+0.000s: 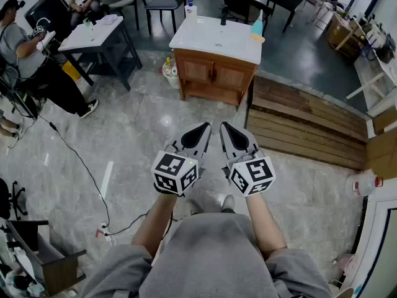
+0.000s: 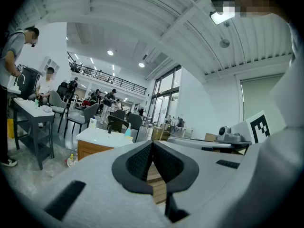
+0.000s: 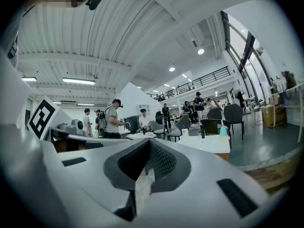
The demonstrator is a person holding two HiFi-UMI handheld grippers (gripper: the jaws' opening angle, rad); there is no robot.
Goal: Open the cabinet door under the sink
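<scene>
Presently, head view: vanity cabinet (image 1: 214, 78) with a white sink top (image 1: 211, 39) stands well ahead of the person, its two wooden doors (image 1: 197, 72) facing back toward the grippers. Any door pulls are too small to make out. Left gripper (image 1: 201, 130) and right gripper (image 1: 227, 129) are held level side by side, tips angled slightly toward each other and aimed at the cabinet front. Neither is clearly the nearer. Each has its jaws clenched on nothing. Bare grey floor (image 1: 155, 126) lies open between grippers and doors. A raised wooden deck (image 1: 310, 126) runs off to the right, its edge meeting the cabinet's right side. Small bottles (image 1: 167, 70) crowd the floor at the cabinet's left corner. A cable (image 1: 84, 166) trails well to the left. Left gripper view: the pads (image 2: 142, 160) meet at the tips, nothing between them. The cabinet (image 2: 92, 148) sits low and to the left of the jaw line, well apart. Right gripper view: the pads (image 3: 164, 160) are likewise pressed together and empty. The sink top (image 3: 209, 144) shows to the right of the jaw line, well apart. Judgement: the approach is straight ahead across open floor, then down to door level, and the deck edge limits room on the right-hand door's side.
</scene>
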